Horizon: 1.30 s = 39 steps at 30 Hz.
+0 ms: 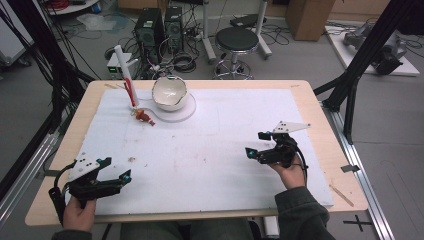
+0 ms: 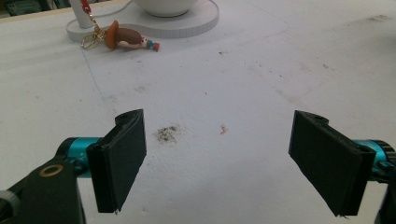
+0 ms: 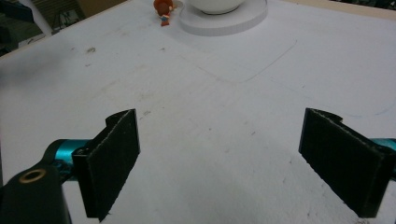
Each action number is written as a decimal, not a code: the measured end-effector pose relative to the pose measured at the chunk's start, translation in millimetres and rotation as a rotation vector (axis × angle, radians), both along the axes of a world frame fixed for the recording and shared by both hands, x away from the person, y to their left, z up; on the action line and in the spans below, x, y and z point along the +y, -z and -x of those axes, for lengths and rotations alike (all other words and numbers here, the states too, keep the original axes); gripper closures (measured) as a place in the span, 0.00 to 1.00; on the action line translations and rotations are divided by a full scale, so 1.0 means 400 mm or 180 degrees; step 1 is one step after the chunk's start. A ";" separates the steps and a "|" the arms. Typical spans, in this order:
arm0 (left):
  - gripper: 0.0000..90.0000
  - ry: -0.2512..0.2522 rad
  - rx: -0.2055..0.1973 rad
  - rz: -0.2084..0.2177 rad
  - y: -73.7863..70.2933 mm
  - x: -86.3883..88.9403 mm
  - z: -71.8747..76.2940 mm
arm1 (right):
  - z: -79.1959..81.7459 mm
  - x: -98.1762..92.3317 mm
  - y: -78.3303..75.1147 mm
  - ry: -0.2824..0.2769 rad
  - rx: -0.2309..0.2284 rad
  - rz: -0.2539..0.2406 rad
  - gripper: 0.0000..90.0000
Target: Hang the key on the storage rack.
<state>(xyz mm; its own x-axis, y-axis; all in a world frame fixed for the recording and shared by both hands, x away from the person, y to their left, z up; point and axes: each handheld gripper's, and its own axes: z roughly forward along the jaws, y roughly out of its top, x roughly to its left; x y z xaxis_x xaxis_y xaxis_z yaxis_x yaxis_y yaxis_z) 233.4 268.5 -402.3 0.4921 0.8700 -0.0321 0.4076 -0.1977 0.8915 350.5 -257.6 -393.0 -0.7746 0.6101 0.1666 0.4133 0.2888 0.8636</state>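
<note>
Black left tongs (image 1: 114,169) and right tongs (image 1: 257,144) gape wide, empty.

We count two hand-held grippers, a left gripper (image 1: 116,168) and a right gripper (image 1: 257,143), each with two black jaws set wide apart. On the one white mat (image 1: 225,150) we count one white bowl (image 1: 169,93), one white stand (image 1: 172,115) with one upright post (image 1: 125,70), and one small brown figure (image 1: 144,117), perhaps a keychain charm.
</note>
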 end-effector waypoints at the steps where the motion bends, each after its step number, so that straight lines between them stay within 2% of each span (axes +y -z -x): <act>1: 0.22 0.0001 0.0002 -0.0003 0.000 0.000 0.000 | 0.003 -0.003 0.000 0.0005 0.0015 -0.0004 0.13; 8: 0.22 0.0006 0.0009 -0.0002 0.001 0.000 0.001 | 0.018 -0.022 0.010 0.0042 -0.0022 -0.0002 0.13; 14: 0.22 0.0008 0.0009 0.0006 0.002 -0.001 0.000 | 0.033 -0.041 0.026 0.0085 0.0056 -0.0033 0.13; 20: 0.22 0.0036 0.0015 0.0006 0.002 -0.002 0.000 | 0.043 -0.053 0.032 0.0109 0.0028 -0.0041 0.13; 29: 0.22 0.0054 0.0021 0.0012 0.002 -0.003 0.002 | 0.070 -0.071 0.045 0.0147 0.0060 -0.0055 0.13; 39: 0.22 0.0073 0.0047 -0.0009 0.004 -0.006 -0.002 | 0.093 -0.087 0.046 0.0155 -0.0006 -0.0071 0.13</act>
<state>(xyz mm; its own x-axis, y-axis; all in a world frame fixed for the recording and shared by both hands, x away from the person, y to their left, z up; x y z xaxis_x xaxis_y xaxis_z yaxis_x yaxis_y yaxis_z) 234.1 266.2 -404.0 0.5113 0.8586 -0.0371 0.4162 -0.2096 0.8848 313.1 -292.3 -411.3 -0.7443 0.6433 0.1792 0.4247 0.2490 0.8704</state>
